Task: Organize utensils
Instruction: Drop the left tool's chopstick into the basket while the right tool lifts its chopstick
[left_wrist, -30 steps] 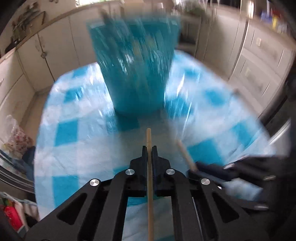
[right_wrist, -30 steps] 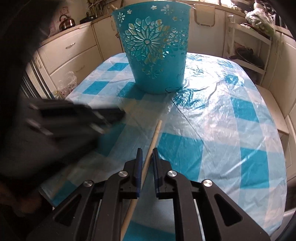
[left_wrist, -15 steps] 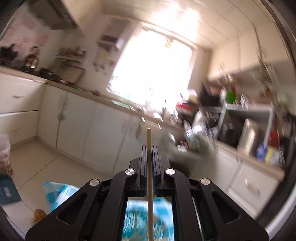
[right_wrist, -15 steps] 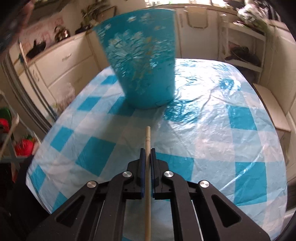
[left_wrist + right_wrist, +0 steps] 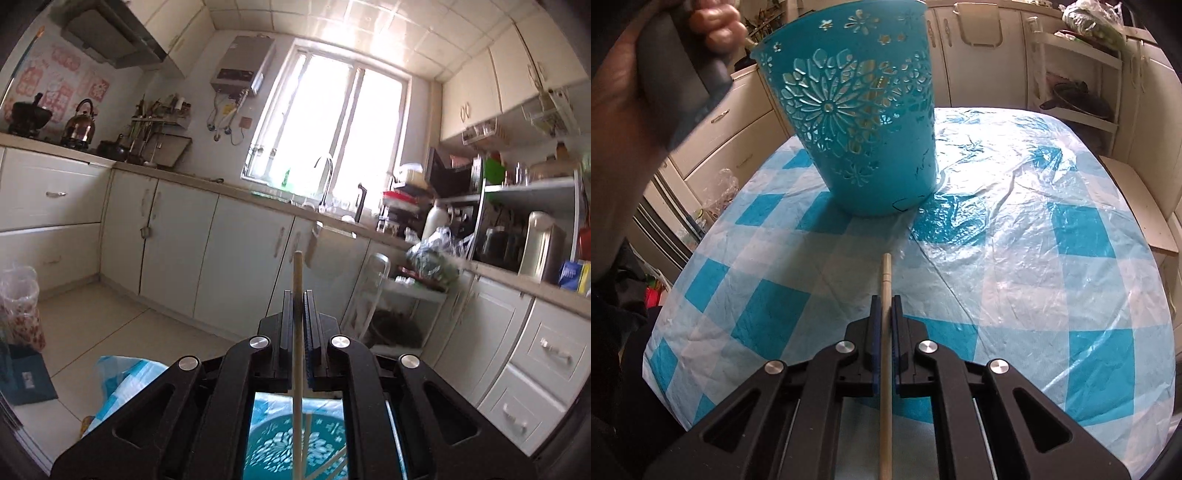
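**Two chopsticks up, one in each gripper**

So here's where things sit. The left gripper has its jaws pinched tight on a wooden chopstick, which runs straight up between them and pokes out past the tips. That gripper is pointing roughly level across the kitchen, toward the white cabinets and the bright window on the far side. Down at the bottom of the left wrist view, through the gap in the gripper's frame, you can see the top of the teal basket with its cut-out flower pattern, and what look like a couple more thin sticks inside it, though it's a bit blurry there.

The right gripper is also clamped shut, on a second chopstick. It's angled down at the surface, which is covered in a crinkly blue-and-white checked plastic cloth. The stick's tip points at the basket, which stands upright on the far part of the surface, near the stick's tip but clearly apart from it.

Up in the top left corner of the right wrist view there's the person's hand wrapped round a dark grey handle, up beside the basket's rim on its left side.
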The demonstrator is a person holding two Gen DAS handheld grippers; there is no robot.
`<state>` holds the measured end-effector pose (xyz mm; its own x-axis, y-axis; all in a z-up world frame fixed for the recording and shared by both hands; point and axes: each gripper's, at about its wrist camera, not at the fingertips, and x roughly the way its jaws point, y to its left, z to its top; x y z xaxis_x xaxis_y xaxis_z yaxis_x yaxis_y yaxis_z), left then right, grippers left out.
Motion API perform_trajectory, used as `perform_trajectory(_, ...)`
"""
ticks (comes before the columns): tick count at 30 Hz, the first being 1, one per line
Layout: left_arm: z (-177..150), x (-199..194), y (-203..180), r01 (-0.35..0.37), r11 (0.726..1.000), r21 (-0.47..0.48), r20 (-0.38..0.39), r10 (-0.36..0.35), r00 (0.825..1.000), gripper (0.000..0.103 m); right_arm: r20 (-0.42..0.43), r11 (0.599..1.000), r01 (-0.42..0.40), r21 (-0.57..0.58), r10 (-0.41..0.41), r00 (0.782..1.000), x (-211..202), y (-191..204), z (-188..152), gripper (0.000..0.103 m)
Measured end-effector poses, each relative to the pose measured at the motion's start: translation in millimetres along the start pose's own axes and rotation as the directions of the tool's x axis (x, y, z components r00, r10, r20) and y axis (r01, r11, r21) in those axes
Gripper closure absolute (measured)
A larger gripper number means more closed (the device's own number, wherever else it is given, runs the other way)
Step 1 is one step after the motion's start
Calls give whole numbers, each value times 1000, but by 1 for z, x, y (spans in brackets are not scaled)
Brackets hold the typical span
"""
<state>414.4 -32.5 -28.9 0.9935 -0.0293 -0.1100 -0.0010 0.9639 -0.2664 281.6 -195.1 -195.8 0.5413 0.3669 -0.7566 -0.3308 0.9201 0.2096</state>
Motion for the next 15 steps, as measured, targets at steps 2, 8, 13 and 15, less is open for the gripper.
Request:
perform_trajectory(2, -6, -3, 0, -2, 1000, 16, -9, 2, 1000, 98, -1, 1000, 0, -1, 0, 1000, 0, 0, 0, 97)
perform_trajectory(8, -15, 2, -1, -19, 995, 99, -122, 31, 992, 97, -12, 999, 18, -32, -18, 1000, 0, 5, 0, 97)
perform_trajectory(13, -17, -4, 1, -41, 988, 147, -187, 69, 980, 61, -8, 986, 87, -145, -89, 996, 3, 20, -2, 97)
perform_trajectory(15, -12, -19, 9, -61, 990, 126, -170, 83, 982, 51, -6, 986, 84, -145, -85, 996, 3, 19, -2, 97)
